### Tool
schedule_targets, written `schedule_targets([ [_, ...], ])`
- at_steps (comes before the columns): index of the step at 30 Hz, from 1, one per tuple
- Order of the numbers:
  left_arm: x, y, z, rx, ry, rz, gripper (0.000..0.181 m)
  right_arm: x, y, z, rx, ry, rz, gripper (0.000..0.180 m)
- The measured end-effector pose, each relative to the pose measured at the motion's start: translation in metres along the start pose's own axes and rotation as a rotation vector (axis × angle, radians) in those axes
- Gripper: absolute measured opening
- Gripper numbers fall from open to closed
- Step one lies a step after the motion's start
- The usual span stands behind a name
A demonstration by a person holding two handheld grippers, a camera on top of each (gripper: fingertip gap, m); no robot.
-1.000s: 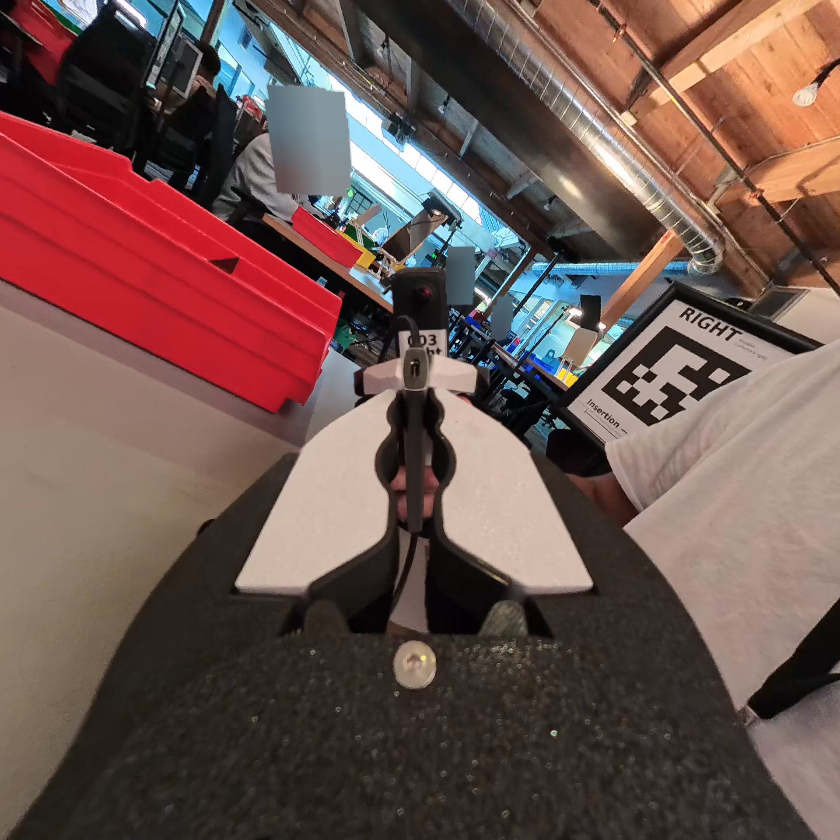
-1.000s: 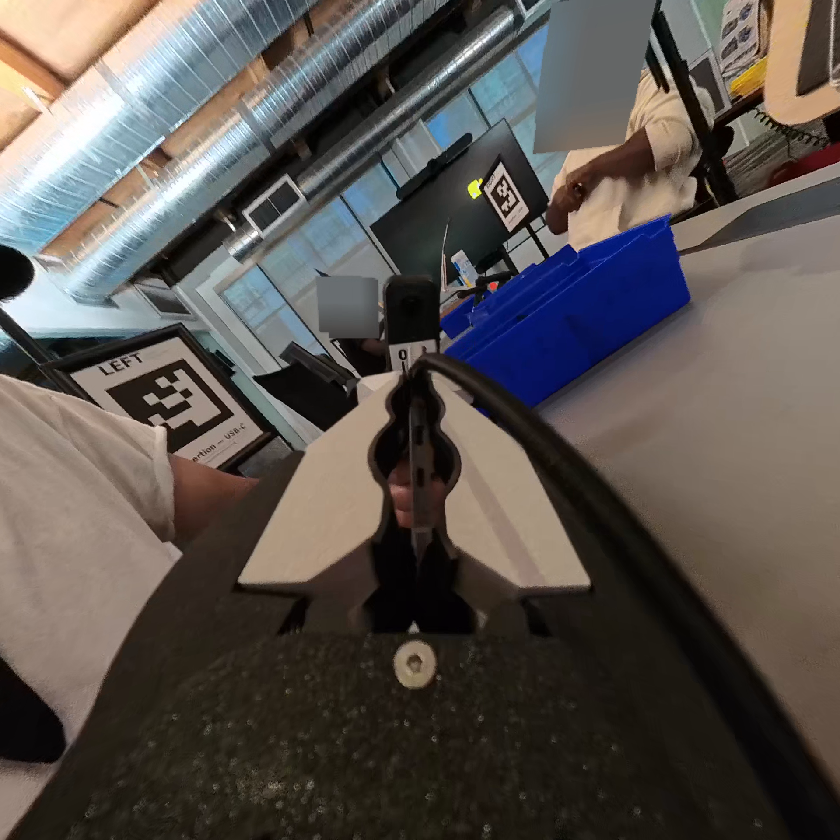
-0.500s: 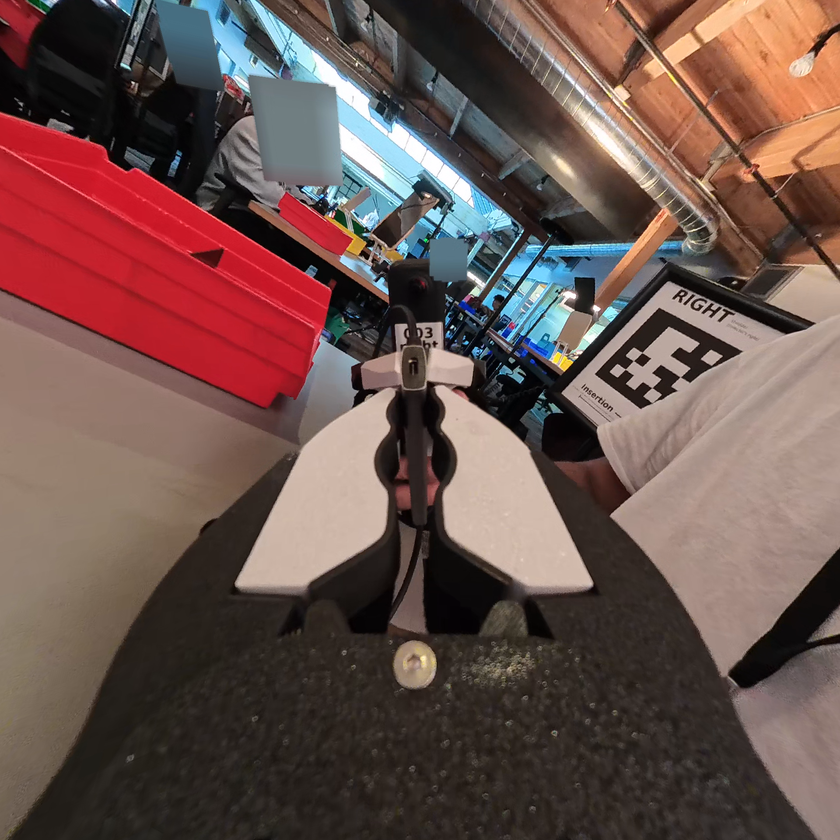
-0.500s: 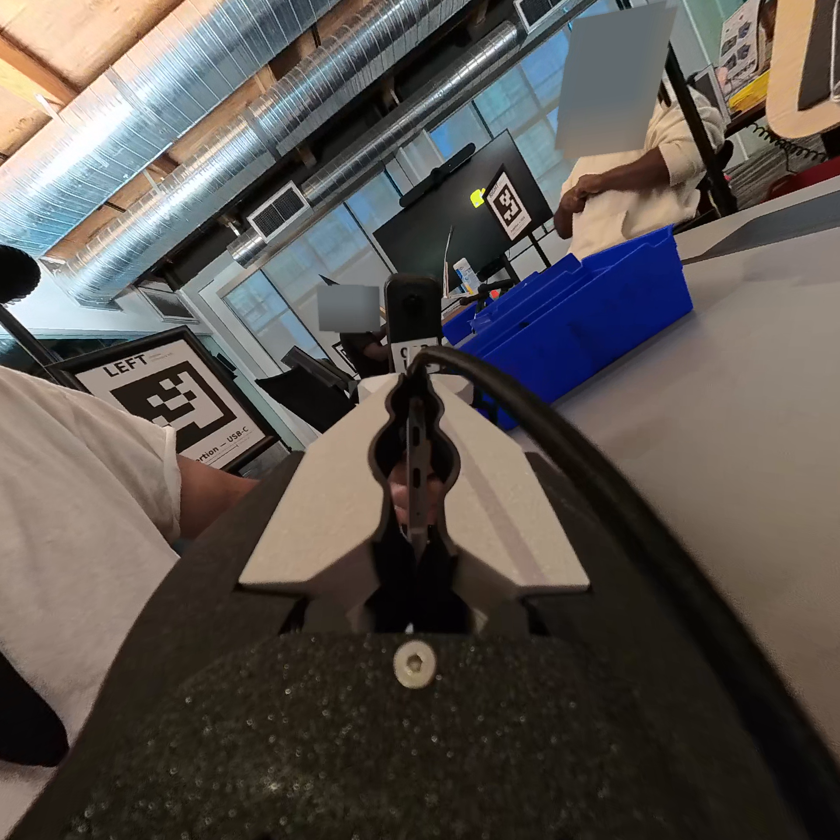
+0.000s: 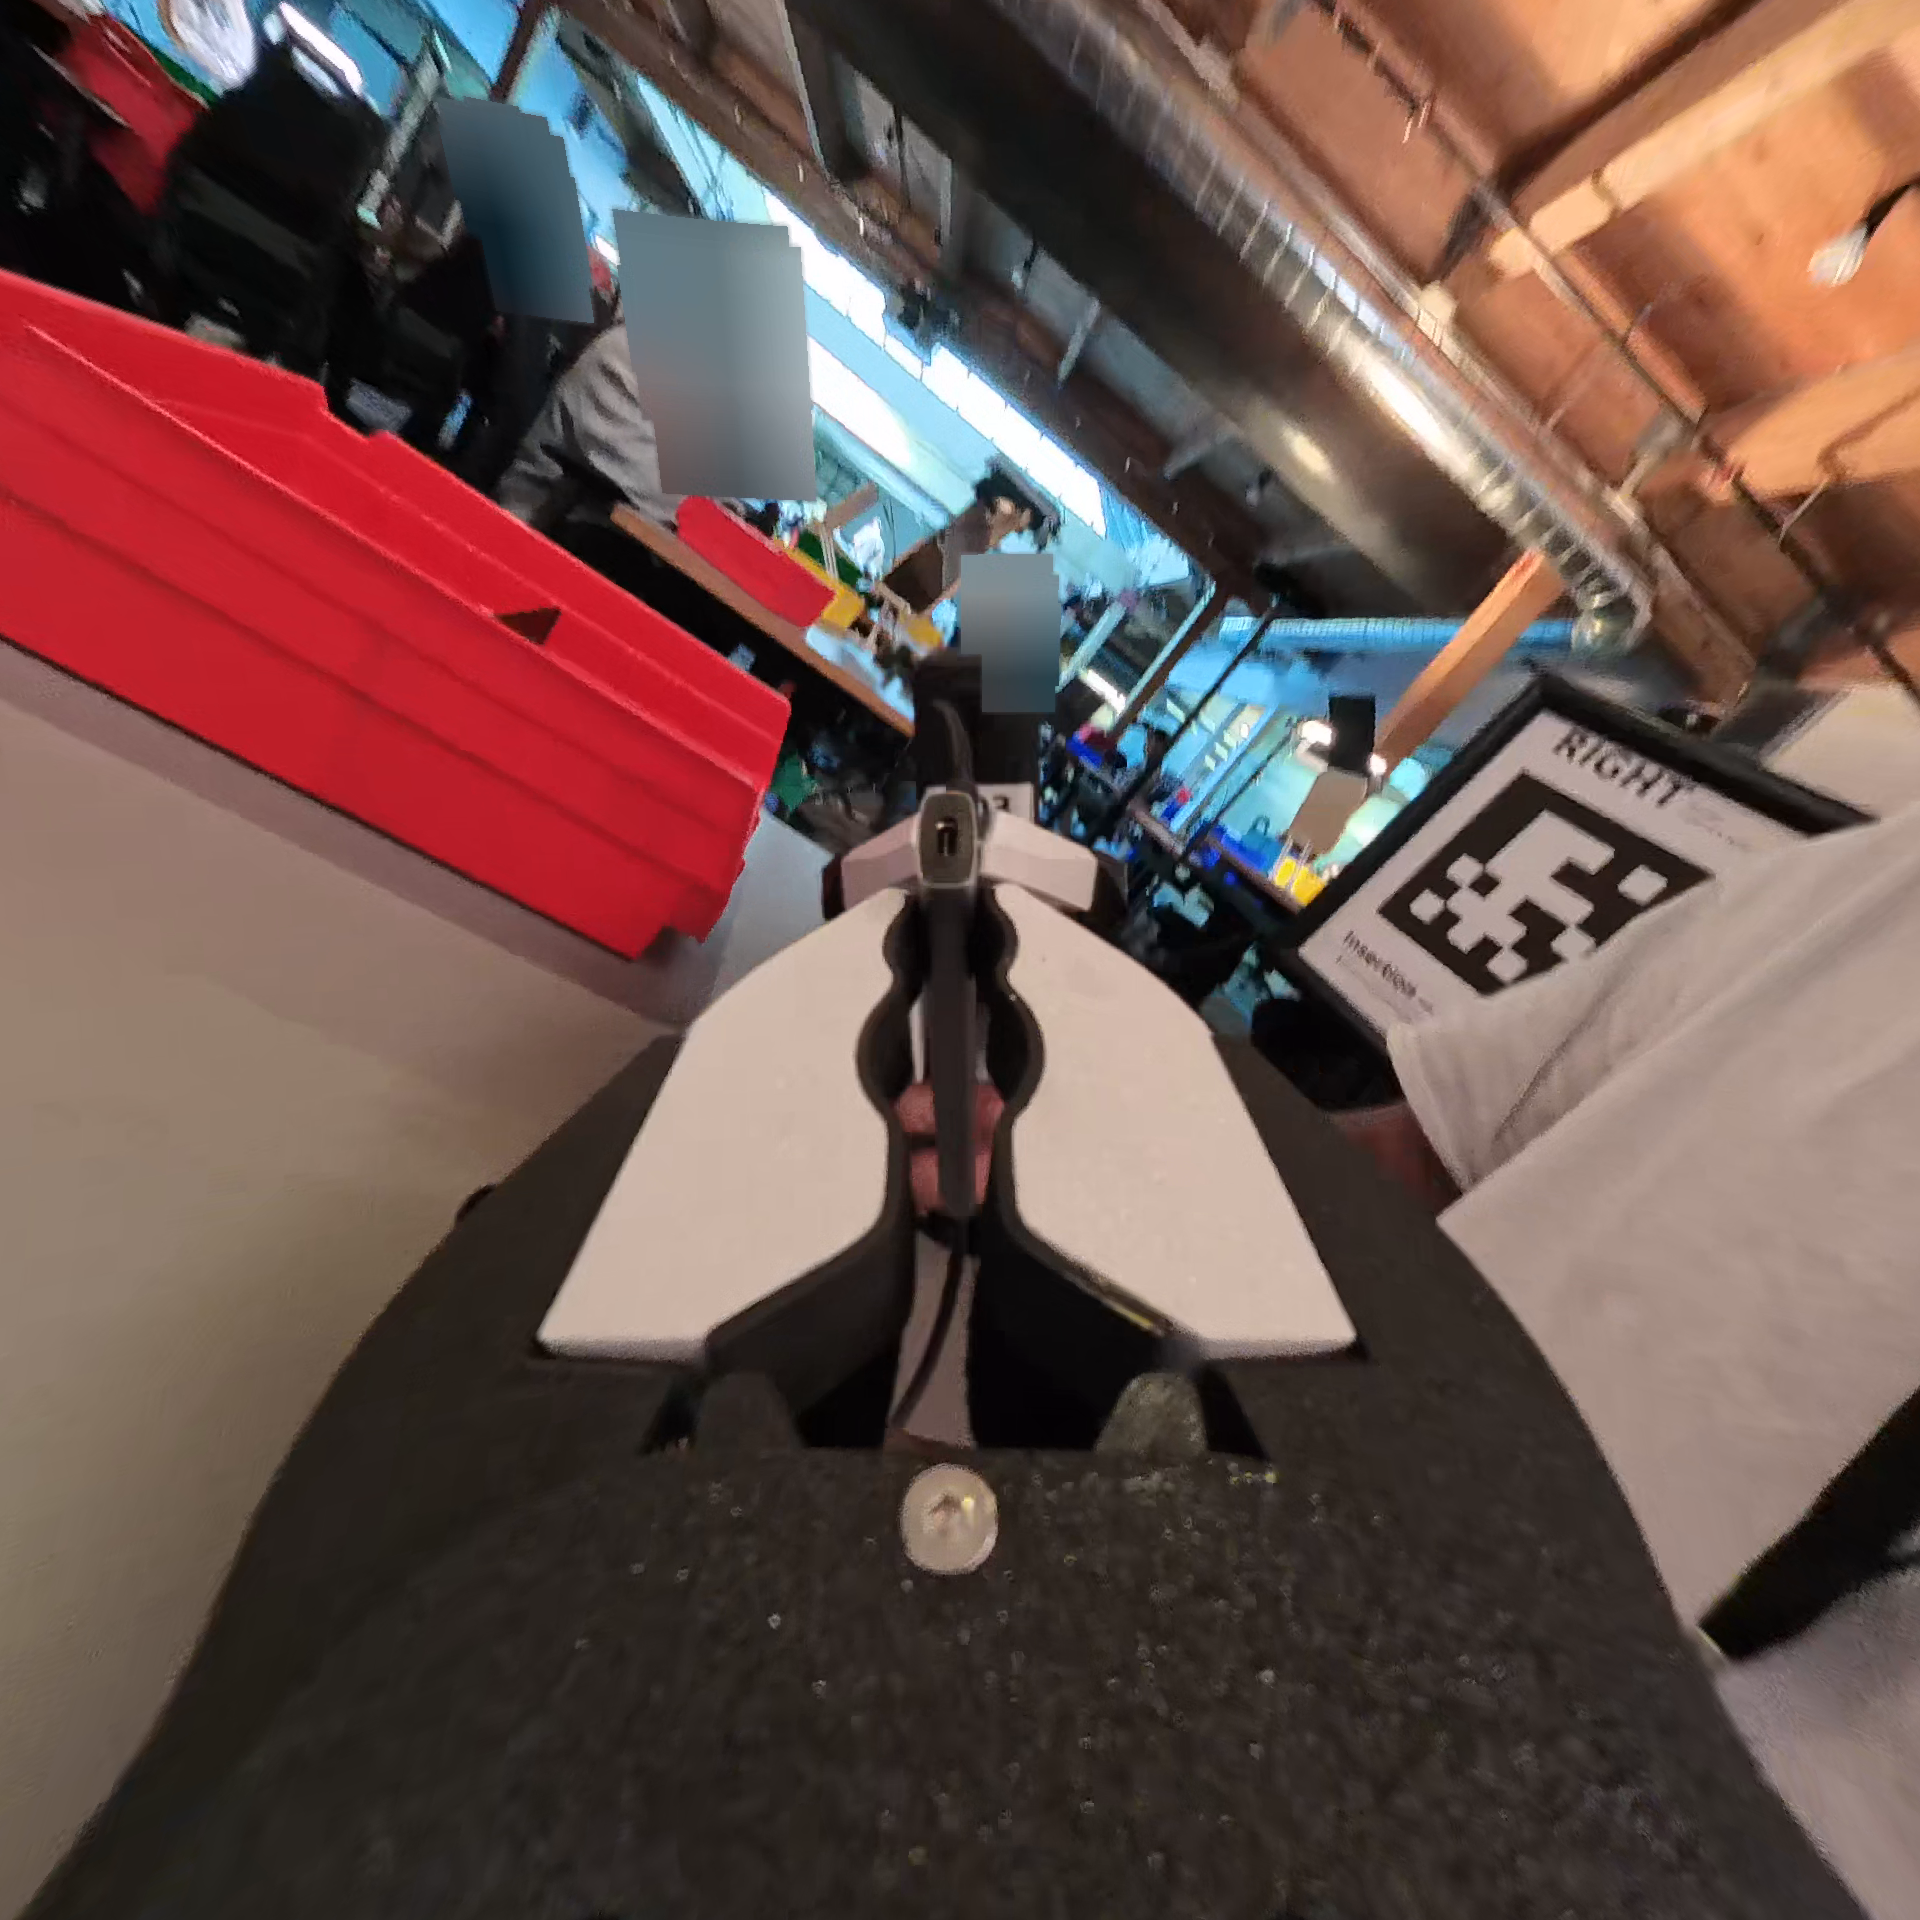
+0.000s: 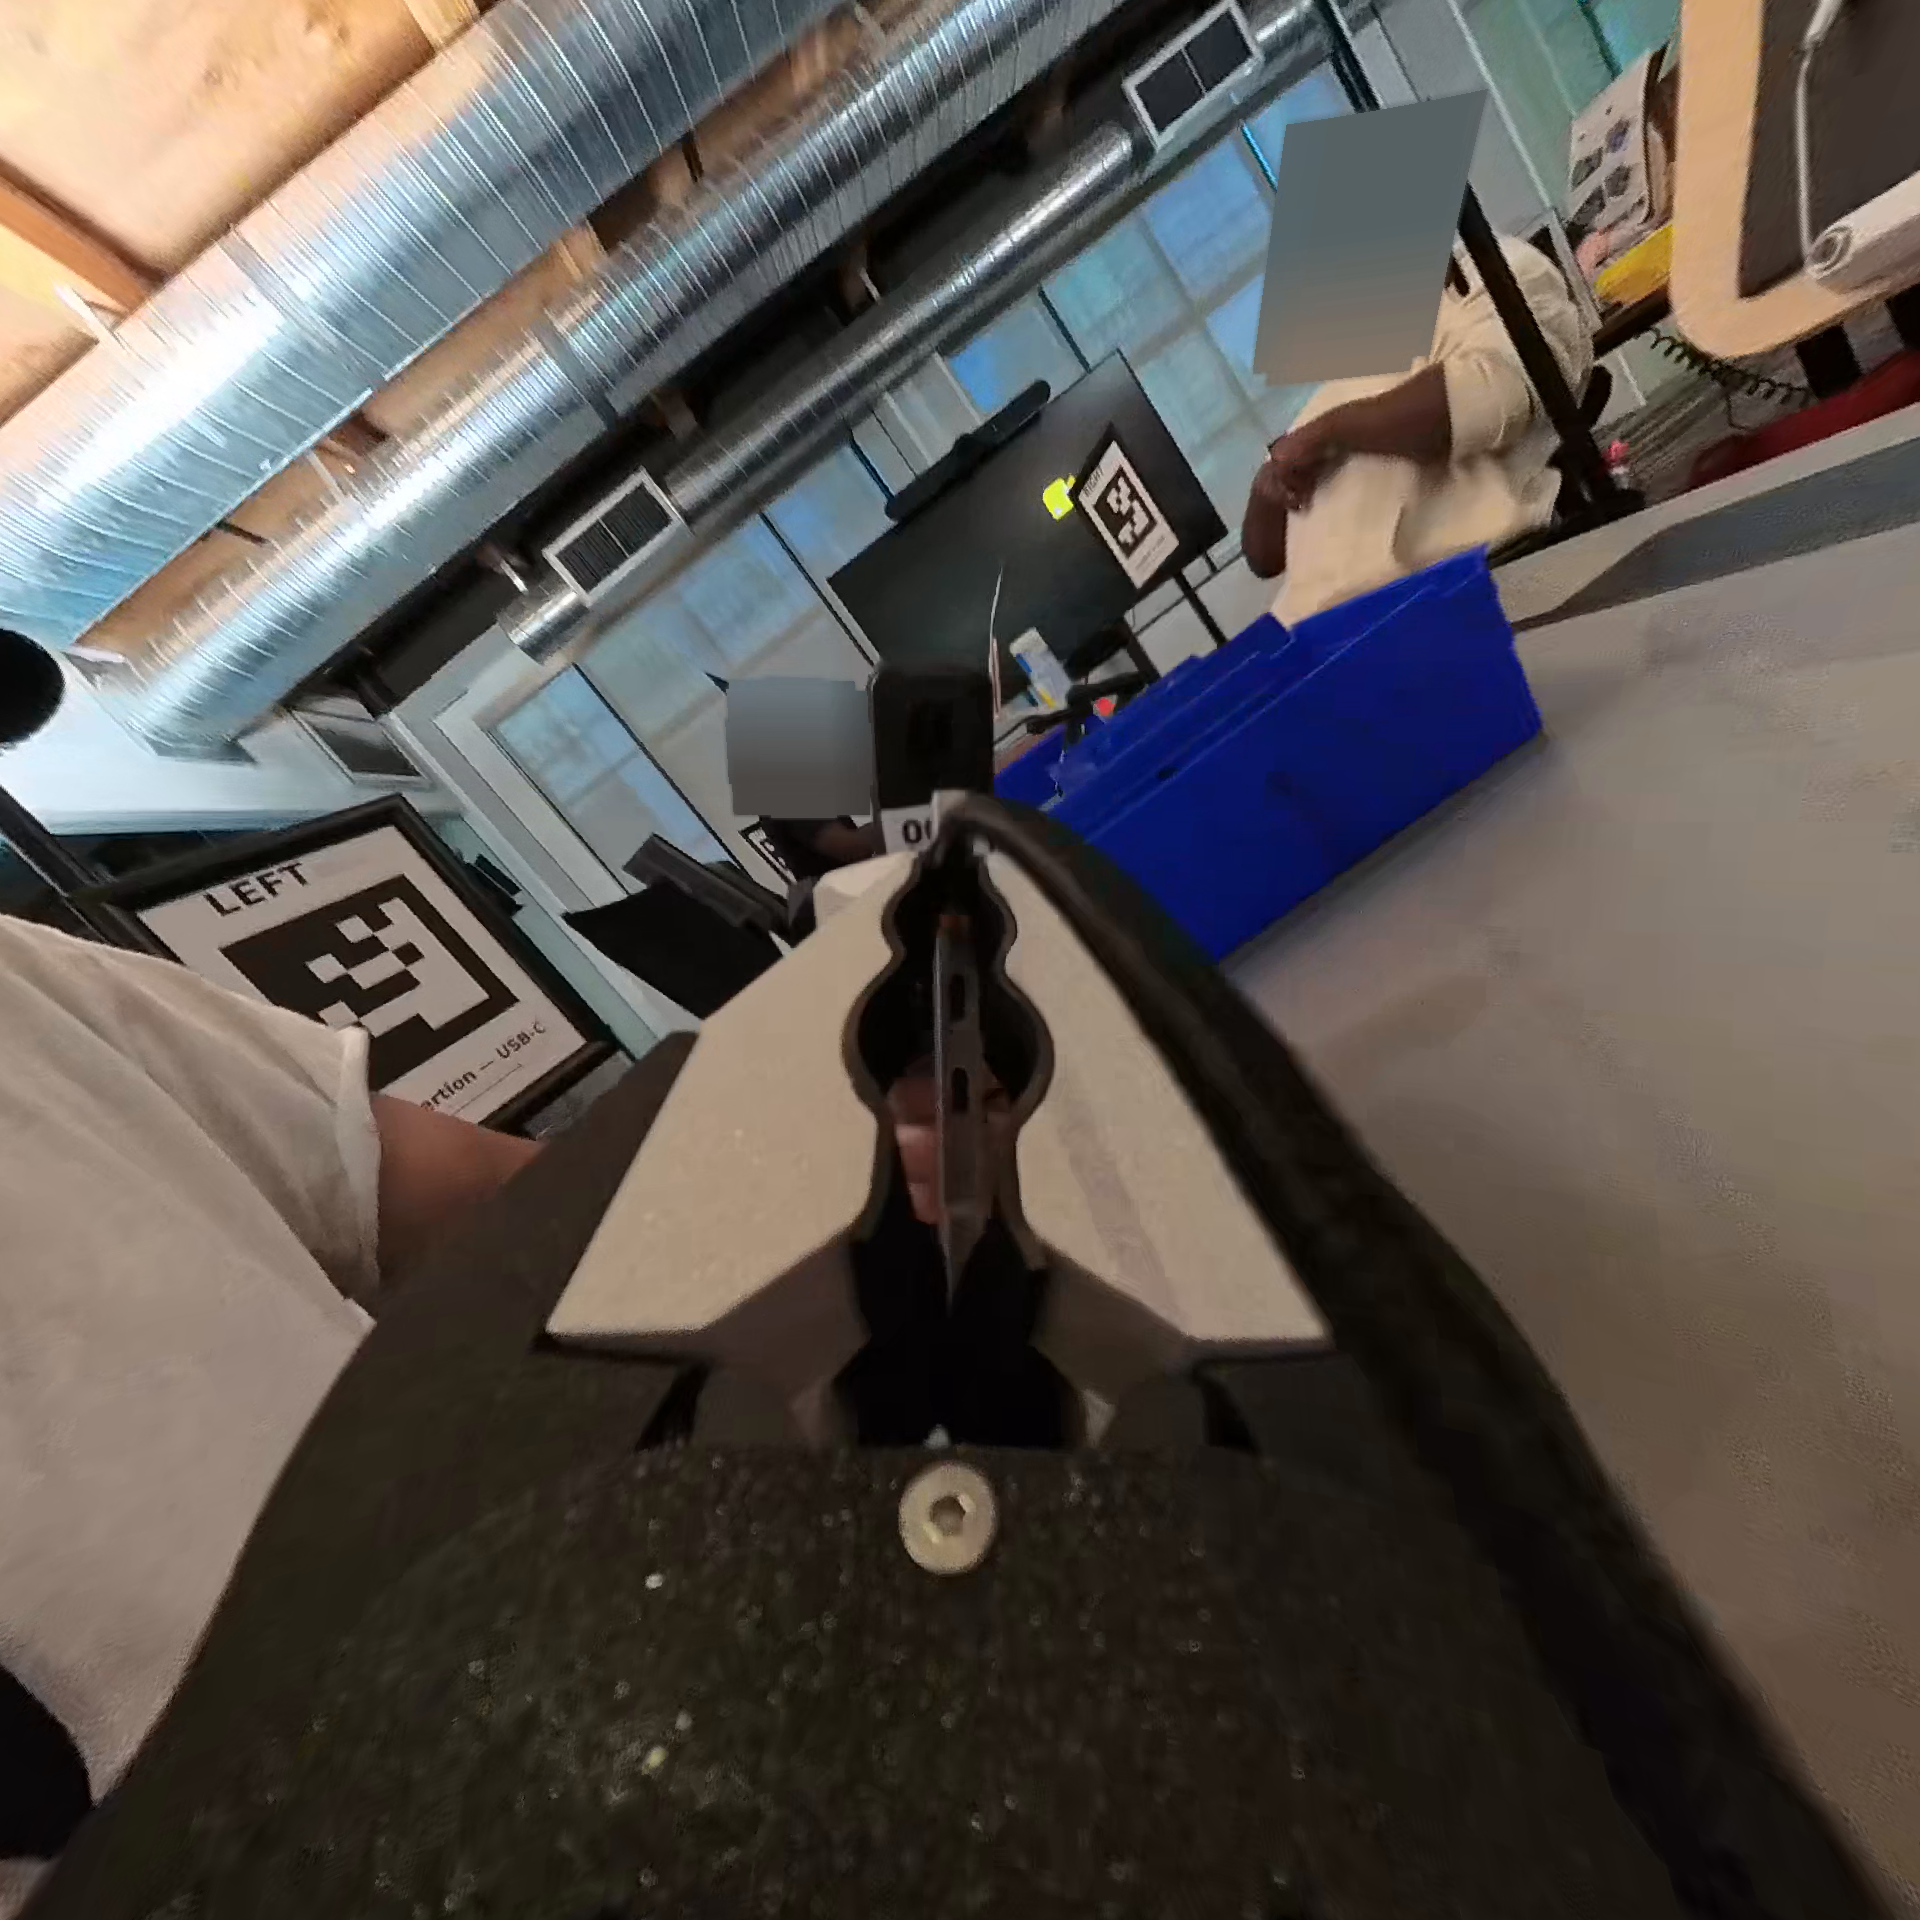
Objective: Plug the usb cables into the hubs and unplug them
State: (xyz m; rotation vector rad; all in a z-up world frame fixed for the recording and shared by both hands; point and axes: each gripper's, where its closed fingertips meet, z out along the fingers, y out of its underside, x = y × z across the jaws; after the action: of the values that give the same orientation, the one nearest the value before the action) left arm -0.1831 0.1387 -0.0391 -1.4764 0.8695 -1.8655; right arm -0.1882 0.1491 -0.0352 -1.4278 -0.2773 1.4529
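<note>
My left gripper (image 5: pixel 948 904) is shut on a slim dark USB cable plug (image 5: pixel 951 1039). A grey end piece with a small slot (image 5: pixel 945 847) sits at the plug's tip, and a thin cable (image 5: pixel 925 1351) runs back from the plug between the jaws. My right gripper (image 6: pixel 951 862) is shut on a thin flat metal hub (image 6: pixel 961 1081), seen edge-on with slots along it. A thick black cable (image 6: pixel 1247 1091) leaves the tips and curves back to the right. The two grippers face each other tip to tip above the table. I cannot tell whether the plug is seated.
A red bin (image 5: pixel 364 665) stands on the pale table (image 5: pixel 208 1091) to the left. A blue bin (image 6: pixel 1299 769) stands on the grey table (image 6: pixel 1610 1039) to the right. Framed marker boards (image 5: pixel 1538 883) (image 6: pixel 353 966) and the person's white shirt (image 5: pixel 1714 1143) are close by. My two grippers' fingertips are within a few centimetres of each other.
Both grippers stay shut on the same things, tip to tip. Both views have shifted and tilted slightly, and the background is now blurred by motion.
</note>
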Motion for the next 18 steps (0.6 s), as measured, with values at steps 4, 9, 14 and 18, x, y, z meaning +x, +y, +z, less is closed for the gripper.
schedule_targets([
  [4, 0.003, 0.001, 0.004, 0.052, -0.01, 0.006, 0.01, -0.002, -0.008, 0.001, 0.043, -0.034, 0.031, 0.004],
  [9, 0.0, 0.004, -0.003, -0.042, -0.005, 0.029, 0.009, 0.0, 0.005, -0.002, -0.024, -0.004, 0.012, 0.004],
  [14, -0.002, 0.001, 0.006, 0.045, -0.027, 0.009, 0.01, 0.003, -0.011, 0.0, 0.068, -0.018, 0.052, 0.004],
  [18, -0.006, 0.002, -0.003, -0.027, -0.004, -0.004, 0.009, 0.006, 0.003, -0.002, -0.016, 0.015, 0.013, 0.003],
])
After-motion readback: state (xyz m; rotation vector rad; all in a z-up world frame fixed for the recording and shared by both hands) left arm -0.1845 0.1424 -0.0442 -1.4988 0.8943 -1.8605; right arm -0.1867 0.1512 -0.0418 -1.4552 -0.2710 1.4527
